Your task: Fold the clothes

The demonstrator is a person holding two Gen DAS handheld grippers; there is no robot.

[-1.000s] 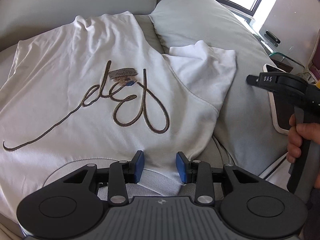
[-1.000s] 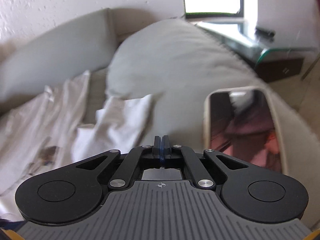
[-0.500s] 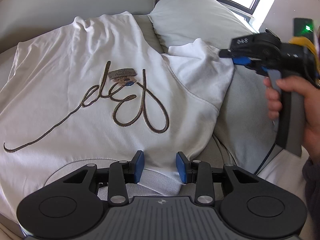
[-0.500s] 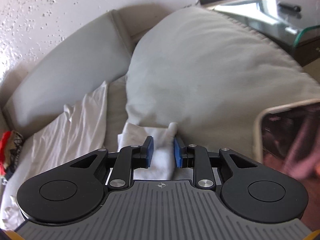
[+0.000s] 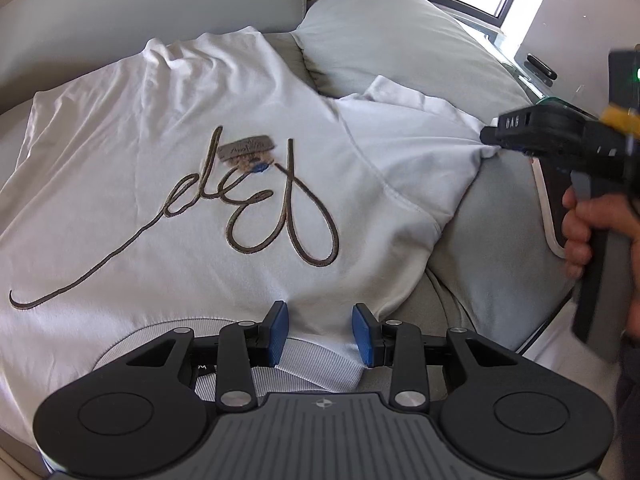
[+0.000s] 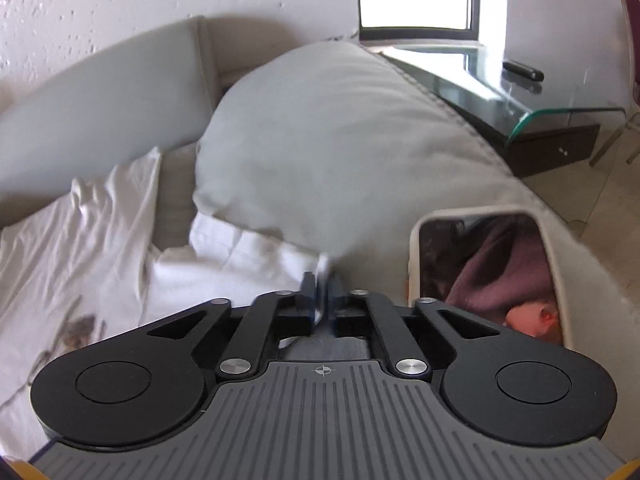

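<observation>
A white sweatshirt (image 5: 160,140) with brown cursive lettering lies spread on a grey sofa. My left gripper (image 5: 321,332) hovers at its near edge, open, with the ribbed band (image 5: 312,368) lying under and between the blue pads. The right sleeve (image 5: 408,140) stretches out to the right over a cushion. A hand holds my right gripper (image 5: 494,142) at the sleeve's tip. In the right wrist view that gripper (image 6: 322,288) has its jaws nearly together, pinching white sleeve fabric (image 6: 240,264).
A big grey cushion (image 6: 340,140) lies behind the sleeve. A white-edged phone (image 6: 480,264) rests on it at the right. Beyond stands a glass side table (image 6: 520,96) with a remote (image 6: 522,70). A small brown tag (image 5: 248,150) lies on the lettering. The sofa back (image 5: 140,0) rises behind.
The right gripper came in to the sleeve's end, opened around it, then closed on the cloth. The sleeve now lies pulled out to the right. The left gripper kept still.
</observation>
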